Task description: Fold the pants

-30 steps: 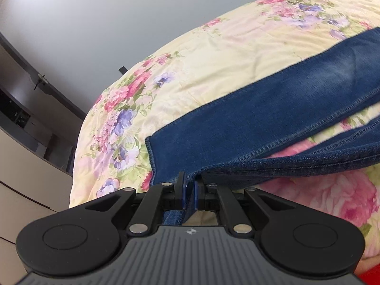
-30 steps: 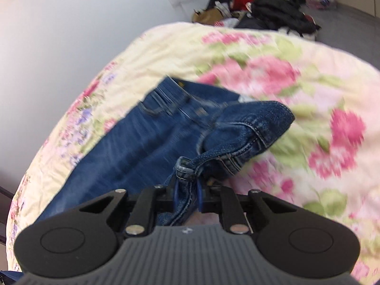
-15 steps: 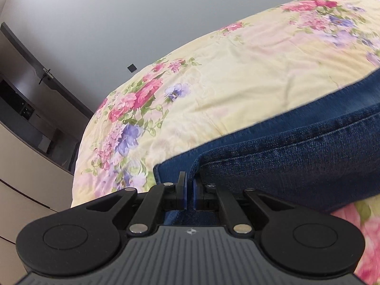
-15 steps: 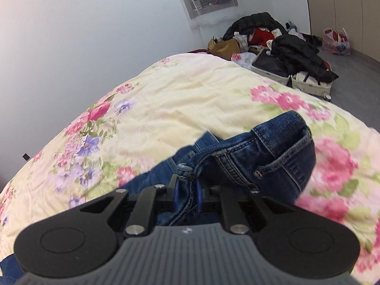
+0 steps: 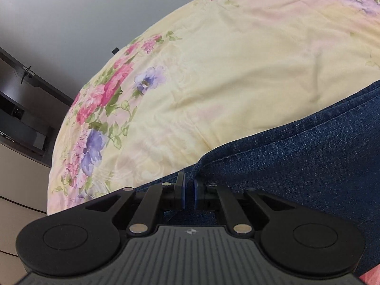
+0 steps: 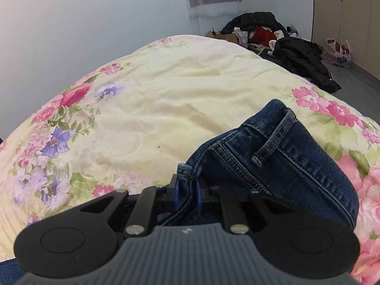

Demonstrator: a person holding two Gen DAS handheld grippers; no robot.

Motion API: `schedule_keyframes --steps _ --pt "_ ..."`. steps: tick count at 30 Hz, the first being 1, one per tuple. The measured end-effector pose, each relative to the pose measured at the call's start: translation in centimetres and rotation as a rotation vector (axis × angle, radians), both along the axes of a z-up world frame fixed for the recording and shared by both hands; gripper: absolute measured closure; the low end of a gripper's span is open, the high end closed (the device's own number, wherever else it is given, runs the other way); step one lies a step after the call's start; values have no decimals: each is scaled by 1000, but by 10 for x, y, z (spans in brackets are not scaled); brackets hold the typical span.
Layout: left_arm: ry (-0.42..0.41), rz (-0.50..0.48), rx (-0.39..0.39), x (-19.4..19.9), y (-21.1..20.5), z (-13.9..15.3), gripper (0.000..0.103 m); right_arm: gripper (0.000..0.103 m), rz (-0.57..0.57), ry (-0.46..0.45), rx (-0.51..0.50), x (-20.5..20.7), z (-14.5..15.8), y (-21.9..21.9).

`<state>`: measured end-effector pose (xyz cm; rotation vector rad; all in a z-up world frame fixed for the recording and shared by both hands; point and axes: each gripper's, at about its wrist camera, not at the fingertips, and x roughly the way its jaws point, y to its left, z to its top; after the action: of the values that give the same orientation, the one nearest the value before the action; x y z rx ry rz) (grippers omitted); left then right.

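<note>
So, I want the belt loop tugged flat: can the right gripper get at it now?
Probably not yet: the right gripper is shut on the jeans' waistband edge and must let go first. The belt loop itself lies uncovered.

Matte black left gripper (image 5: 188, 193) and right gripper (image 6: 186, 193), alike: ribbed grey plate with a small round emblem, two round black lobes with disc recesses, slanted link bars, silver rivets, blue-padded fingers (image 5: 181, 191).
</note>
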<state>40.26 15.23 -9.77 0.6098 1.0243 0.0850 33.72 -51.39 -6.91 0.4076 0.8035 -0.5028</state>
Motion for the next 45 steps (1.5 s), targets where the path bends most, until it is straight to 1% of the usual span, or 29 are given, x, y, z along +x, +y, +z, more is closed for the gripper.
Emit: schedule_keyframes --steps 1,2,3,4,5,6,7,8,9,11,12,13,14,16,18,21,24,27,30,33,35,37,39,40,43,44,45 --pt "10 3 5 2 2 -6 86 94 -6 12 4 2 -6 -1" --pt "19 3 12 2 3 -11 83 93 -6 23 7 4 -11 -2" --pt "19 2 27 2 4 -15 75 92 0 33 1 6 -15 -2" --pt "15 2 51 2 4 -18 63 89 11 41 -12 6 -18 -1" --pt "2 -1 75 1 4 -20 57 86 26 45 -29 7 -19 3" --pt "-11 -8 95 0 4 -19 44 82 42 49 -48 7 -19 5" --pt "-20 -14 106 -1 5 -18 32 70 61 49 -66 7 -18 9" --pt "-28 -18 99 -2 6 -14 29 65 76 43 -84 6 -14 14" --pt "-36 -16 84 -4 8 -8 27 57 92 33 -102 5 -9 19" --pt "-52 -6 40 -7 13 9 24 54 144 11 -140 1 5 32" --pt "-60 -4 13 -10 16 20 20 52 173 0 -162 -1 12 39" --pt "-71 -4 -7 -14 19 31 18 46 202 -11 -187 -4 19 47" --pt "-81 -6 -19 -18 20 40 18 43 229 -21 -210 -7 26 56" --pt "-91 -9 -35 -27 25 58 18 43 289 -27 -230 -16 34 72" --pt "-91 -4 -61 -37 32 71 18 43 334 -23 -223 -27 37 87" --pt "-82 25 -101 -56 49 82 18 43 377 -4 -192 -44 31 108" --pt "-72 83 -163 -77 71 85 18 43 388 16 -155 -64 17 124" --pt "-62 156 -273 -103 97 80 18 43 369 11 -116 -87 6 136" --pt "-44 218 -391 -129 122 68 21 44 345 10 -66 -109 -2 146" --pt "-74 296 -517 -152 150 55 25 44 310 20 -27 -130 -9 154" --pt "-110 386 -615 -164 172 46 26 44 295 26 -14 -142 -14 159" --pt "-152 486 -725 -173 194 36 30 46 289 35 -11 -152 -17 165" --pt "-189 557 -839 -179 211 25 31 49 295 47 -13 -160 -20 173" --pt "-204 582 -895 -181 218 19 31 50 305 55 -18 -163 -20 177" --pt "-267 646 -1115 -183 233 -2 31 50 332 54 -59 -170 -20 190" --pt "-285 670 -1177 -182 236 -10 30 50 337 47 -62 -171 -20 193" --pt "-296 694 -1216 -180 238 -17 30 50 337 45 -64 -172 -19 195"
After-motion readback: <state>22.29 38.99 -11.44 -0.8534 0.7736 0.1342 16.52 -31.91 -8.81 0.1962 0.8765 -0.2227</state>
